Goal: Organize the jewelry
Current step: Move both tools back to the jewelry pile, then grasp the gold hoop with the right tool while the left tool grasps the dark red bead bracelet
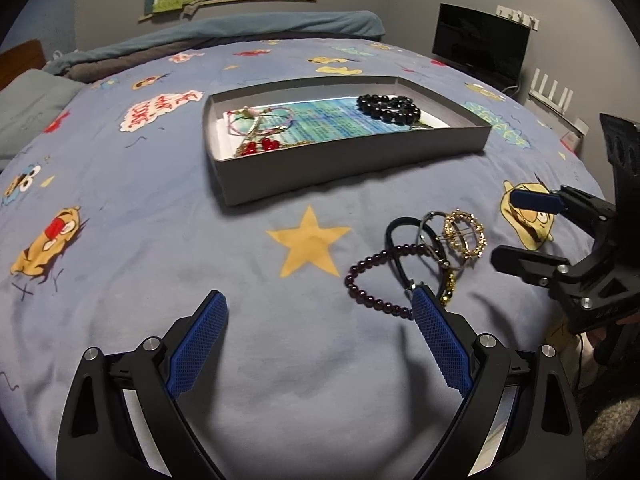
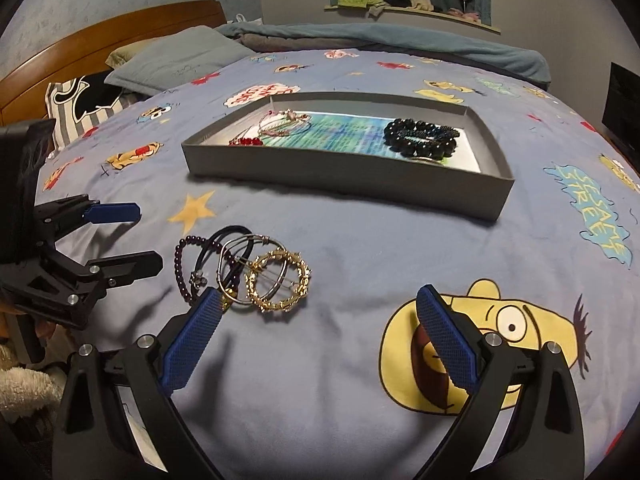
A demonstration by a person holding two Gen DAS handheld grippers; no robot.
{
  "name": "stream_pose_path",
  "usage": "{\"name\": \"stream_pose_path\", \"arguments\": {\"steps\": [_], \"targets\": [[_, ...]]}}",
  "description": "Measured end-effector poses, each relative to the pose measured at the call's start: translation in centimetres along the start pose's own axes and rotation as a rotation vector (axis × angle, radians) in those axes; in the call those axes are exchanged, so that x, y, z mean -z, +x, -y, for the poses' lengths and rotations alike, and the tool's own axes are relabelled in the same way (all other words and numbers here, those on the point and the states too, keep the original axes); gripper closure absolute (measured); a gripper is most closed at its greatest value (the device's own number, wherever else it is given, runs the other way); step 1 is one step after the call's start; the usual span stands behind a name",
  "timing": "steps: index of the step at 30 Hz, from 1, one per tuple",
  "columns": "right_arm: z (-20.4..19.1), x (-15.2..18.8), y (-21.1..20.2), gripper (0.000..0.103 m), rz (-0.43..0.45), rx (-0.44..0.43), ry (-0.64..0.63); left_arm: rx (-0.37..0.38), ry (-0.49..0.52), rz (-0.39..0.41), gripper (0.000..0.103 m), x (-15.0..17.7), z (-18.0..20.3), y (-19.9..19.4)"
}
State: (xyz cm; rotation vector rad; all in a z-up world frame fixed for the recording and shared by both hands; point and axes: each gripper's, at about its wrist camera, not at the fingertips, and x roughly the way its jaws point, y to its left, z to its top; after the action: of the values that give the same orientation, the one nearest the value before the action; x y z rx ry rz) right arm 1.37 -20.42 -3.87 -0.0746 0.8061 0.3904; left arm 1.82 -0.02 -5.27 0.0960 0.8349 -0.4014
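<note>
A small heap of jewelry lies on the blue cartoon bedspread: a dark purple bead bracelet (image 1: 360,284) (image 2: 178,264), a black cord loop (image 1: 394,236), thin silver rings and gold hoop earrings (image 1: 466,236) (image 2: 280,280). Behind it stands a shallow grey box (image 1: 348,168) (image 2: 340,184). It holds a black bead bracelet (image 1: 388,108) (image 2: 420,136) on the right and pink and red pieces (image 1: 256,128) (image 2: 276,126) on the left. My left gripper (image 1: 320,304) (image 2: 148,236) is open, its right fingertip at the heap's near edge. My right gripper (image 2: 320,298) (image 1: 508,228) is open beside the heap, holding nothing.
Grey pillows (image 2: 176,64) and a wooden headboard (image 2: 100,36) lie at the bed's left end. A folded teal blanket (image 1: 224,30) runs along the far side. A dark monitor (image 1: 480,44) stands off the right corner. The bed's near edge drops off at my right gripper's side.
</note>
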Motion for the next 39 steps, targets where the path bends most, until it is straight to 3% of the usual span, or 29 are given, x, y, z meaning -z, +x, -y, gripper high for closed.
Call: {"name": "stream_pose_path", "arguments": {"steps": [5, 16, 23, 24, 39], "targets": [[-0.2, 0.1, 0.4, 0.014, -0.012, -0.018, 0.001, 0.006, 0.004, 0.000, 0.011, -0.1, 0.1, 0.1], [-2.1, -0.2, 1.4, 0.044, -0.014, -0.041, -0.089, -0.006, 0.005, -0.015, 0.011, 0.0, 0.1, 0.5], [-2.3, -0.3, 1.8, 0.057, -0.028, -0.064, -0.090, 0.002, 0.002, -0.011, 0.011, 0.0, -0.1, 0.5], [-2.3, -0.3, 1.8, 0.064, -0.029, -0.063, -0.090, 0.004, 0.003, -0.010, 0.012, 0.0, 0.0, 0.4], [-0.2, -0.4, 0.0, 0.064, -0.001, -0.048, -0.028, 0.061, 0.028, 0.005, 0.020, -0.7, 1.2, 0.1]]}}
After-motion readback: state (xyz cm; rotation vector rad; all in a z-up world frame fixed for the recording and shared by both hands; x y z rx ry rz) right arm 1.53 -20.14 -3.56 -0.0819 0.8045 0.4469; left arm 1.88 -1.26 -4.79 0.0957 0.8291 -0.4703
